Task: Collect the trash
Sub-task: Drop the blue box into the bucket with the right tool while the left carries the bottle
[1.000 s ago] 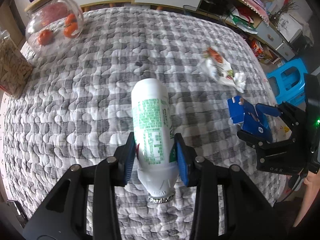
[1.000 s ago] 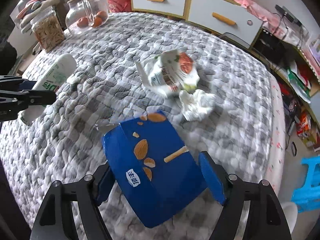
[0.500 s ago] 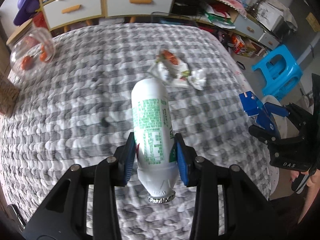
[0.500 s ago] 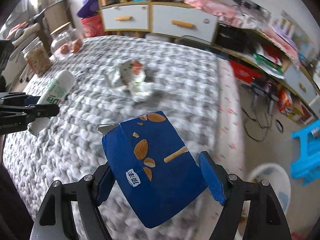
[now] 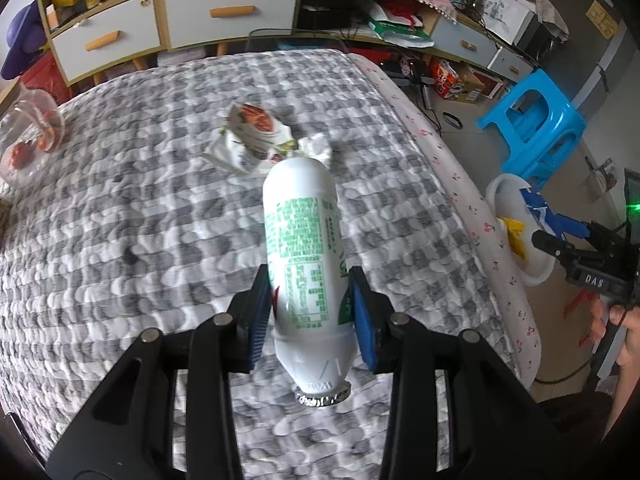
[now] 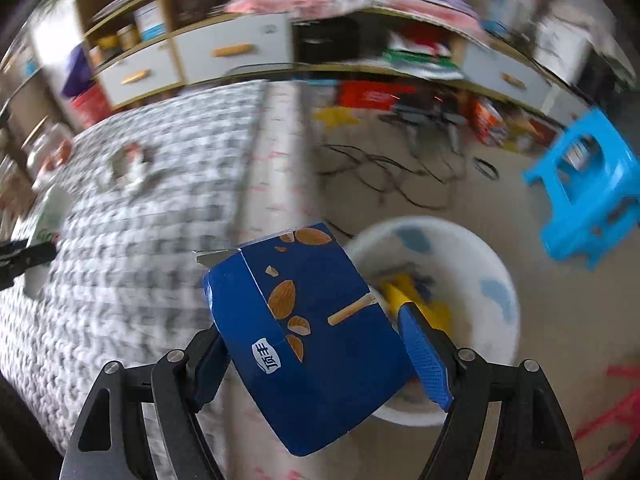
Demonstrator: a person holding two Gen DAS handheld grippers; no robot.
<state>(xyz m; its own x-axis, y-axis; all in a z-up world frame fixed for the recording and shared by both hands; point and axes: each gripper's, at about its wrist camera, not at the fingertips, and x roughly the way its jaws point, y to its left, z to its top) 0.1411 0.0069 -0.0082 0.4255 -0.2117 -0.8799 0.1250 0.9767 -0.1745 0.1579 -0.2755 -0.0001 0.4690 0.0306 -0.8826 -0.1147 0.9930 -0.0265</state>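
My left gripper (image 5: 310, 308) is shut on a white bottle (image 5: 304, 248) with green print, held above the grey checked bed cover (image 5: 140, 208). A crumpled snack wrapper (image 5: 256, 136) and a white tissue (image 5: 316, 148) lie on the cover beyond it. My right gripper (image 6: 316, 344) is shut on a blue snack box (image 6: 308, 320) and holds it above the edge of a white bin (image 6: 496, 280) on the floor beside the bed. The bin holds a yellow item (image 6: 416, 300). In the left wrist view the right gripper (image 5: 560, 236) and bin (image 5: 516, 240) show at the right.
A blue plastic stool (image 6: 588, 184) stands on the floor right of the bin, with cables (image 6: 400, 176) behind. A glass jar (image 5: 24, 140) with red fruit sits at the cover's far left. Drawers (image 5: 224, 12) and cluttered shelves line the back wall.
My right gripper has swung right off the bed with the blue box and now is over the white bin. My left gripper has turned right with the bottle.
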